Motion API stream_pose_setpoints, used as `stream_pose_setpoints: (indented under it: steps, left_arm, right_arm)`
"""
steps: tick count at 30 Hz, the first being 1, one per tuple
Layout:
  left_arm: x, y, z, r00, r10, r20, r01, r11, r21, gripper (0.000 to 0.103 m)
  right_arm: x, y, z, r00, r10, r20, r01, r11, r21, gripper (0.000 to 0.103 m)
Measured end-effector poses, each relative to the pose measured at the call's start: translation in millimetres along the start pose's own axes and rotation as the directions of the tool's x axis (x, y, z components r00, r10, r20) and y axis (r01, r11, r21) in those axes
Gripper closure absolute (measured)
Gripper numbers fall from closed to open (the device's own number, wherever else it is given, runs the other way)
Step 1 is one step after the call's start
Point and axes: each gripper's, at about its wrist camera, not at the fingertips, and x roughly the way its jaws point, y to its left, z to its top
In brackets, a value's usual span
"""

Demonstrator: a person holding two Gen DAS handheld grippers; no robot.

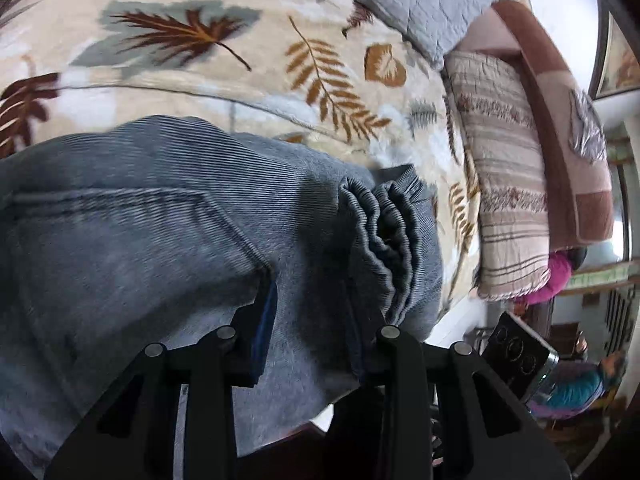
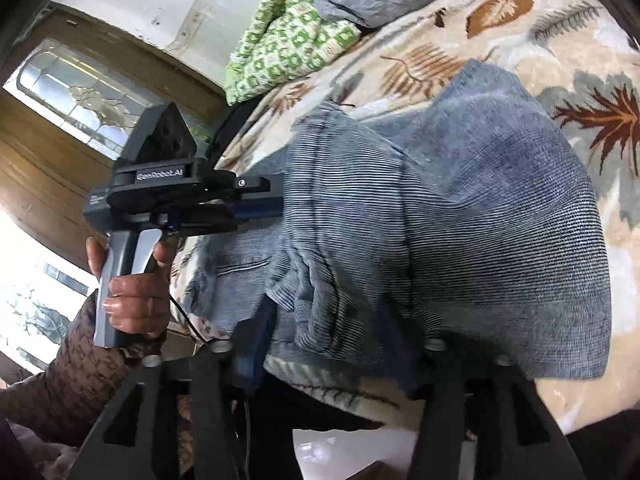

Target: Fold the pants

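Left wrist view shows me the grey pants (image 1: 160,216) bunched up on the leaf blanket (image 1: 240,60). My left gripper (image 1: 312,312) has cloth between its fingers, but I cannot tell if they pinch it. My right gripper (image 2: 344,320) sits apart from the cloth, not squeezing. Beside the pants, a hand (image 2: 136,300) holds the left tool. A striped pillow (image 1: 504,200) lies past the pants.

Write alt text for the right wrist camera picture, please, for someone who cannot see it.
Grey-blue corduroy pants lie bunched on a leaf-patterned blanket, with fabric between the parted fingers of the right gripper at the bottom. At left, a hand in a patterned sleeve holds the left gripper, its tips at the pants' edge.
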Motion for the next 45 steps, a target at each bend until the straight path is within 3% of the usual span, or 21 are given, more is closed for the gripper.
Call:
stream_pose_setpoints:
  steps: [2,6,8,14,19,22,25,26,27,28,29,31,32,34,37,43,45]
  left_arm:
    - [-10,-1,-4,0.999,-0.031,0.025,0.031,0.999,-0.017,0.073]
    - [-22,-18,-7,0.995,-0.061,0.078,0.062,0.998,-0.011,0.055]
    - [-19,-26,-6,0.994,-0.069,0.083,0.07,0.997,-0.01,0.051]
    - [5,-31,1,0.997,-0.058,0.05,0.061,0.996,-0.068,0.051]
    - [18,-36,2,0.997,-0.063,0.035,0.065,0.994,-0.087,0.048]
    - [24,-40,6,0.999,-0.031,0.037,0.034,0.996,-0.083,0.045]
    - [34,-36,14,0.999,-0.023,0.031,0.027,0.994,-0.108,0.045]
    - [38,-37,16,0.999,-0.03,0.03,0.033,0.994,-0.105,0.047]
    - [39,-39,16,0.999,-0.024,0.031,0.026,0.996,-0.091,0.056]
    - [39,-42,16,0.999,-0.004,0.039,0.007,0.997,-0.075,0.084]
    - [36,-45,16,0.999,0.016,0.049,-0.013,0.998,-0.062,0.091]
    - [24,-47,14,0.995,0.032,0.097,-0.028,0.999,-0.041,0.092]
    - [18,-49,13,0.984,0.11,0.14,-0.108,0.994,-0.017,0.092]
    - [20,-44,15,0.971,0.183,0.153,-0.184,0.983,-0.006,0.092]
    - [34,-26,15,0.979,0.174,0.105,-0.17,0.984,-0.044,0.091]
    - [49,-13,16,0.983,0.159,0.096,-0.155,0.986,-0.054,0.087]
    - [52,-11,16,0.984,0.146,0.102,-0.141,0.988,-0.058,0.087]
  right_arm:
    - [-7,7,-2,1.0,0.023,0.006,-0.023,1.0,-0.015,0.04]
    - [-26,11,-2,0.997,0.064,0.047,-0.064,0.998,-0.018,0.04]
    - [-38,5,5,0.993,0.065,0.095,-0.066,0.998,0.007,0.04]
    - [-71,-38,43,0.975,-0.043,0.22,0.016,0.992,0.124,0.04]
    - [-61,-65,84,0.969,-0.136,0.204,0.106,0.983,0.15,0.04]
    - [-42,-78,104,0.967,-0.193,0.167,0.167,0.973,0.159,0.04]
    - [-29,-85,111,0.969,-0.199,0.145,0.176,0.972,0.157,0.044]
    - [-21,-85,114,0.971,-0.201,0.13,0.181,0.972,0.149,0.047]
    - [-18,-86,115,0.974,-0.197,0.115,0.18,0.974,0.137,0.065]
    - [-12,-84,116,0.976,-0.197,0.087,0.187,0.976,0.115,0.082]
    - [-10,-77,117,0.973,-0.218,0.072,0.212,0.974,0.084,0.083]
    - [-18,-58,122,0.979,-0.175,0.102,0.174,0.985,0.016,0.09]
    - [-24,-46,124,0.975,-0.176,0.133,0.182,0.983,-0.034,0.091]
    - [-22,-39,128,0.967,-0.215,0.137,0.229,0.969,-0.095,0.091]
    - [-1,-60,128,0.947,-0.31,0.078,0.316,0.945,-0.088,0.091]
    - [7,-89,117,0.944,-0.321,0.07,0.325,0.944,-0.05,0.083]
    - [7,-100,116,0.954,-0.292,0.068,0.294,0.956,-0.02,0.082]
